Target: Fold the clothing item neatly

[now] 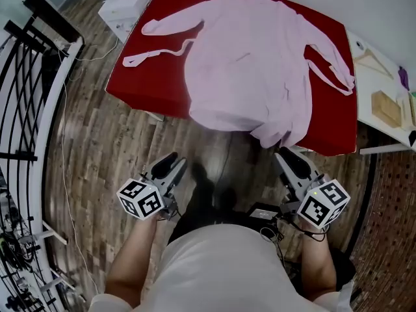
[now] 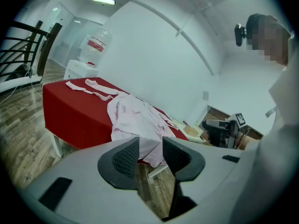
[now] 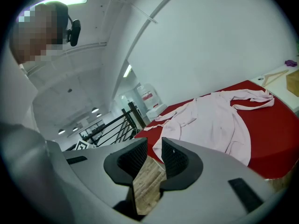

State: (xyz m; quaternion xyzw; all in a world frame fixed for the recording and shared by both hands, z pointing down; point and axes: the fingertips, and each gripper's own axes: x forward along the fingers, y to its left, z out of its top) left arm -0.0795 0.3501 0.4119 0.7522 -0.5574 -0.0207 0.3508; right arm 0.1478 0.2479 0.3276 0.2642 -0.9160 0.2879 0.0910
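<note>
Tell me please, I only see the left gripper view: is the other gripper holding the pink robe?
Observer: No, the right gripper has its jaws apart, with only floor showing between them.
Operator: Where are the robe's sleeves?
Observer: In the head view, the pink robe lies spread on the red table, one sleeve out to each side.
Operator: Is anything beside that table?
Observer: A wooden hanger lies on the white table at the right.
</note>
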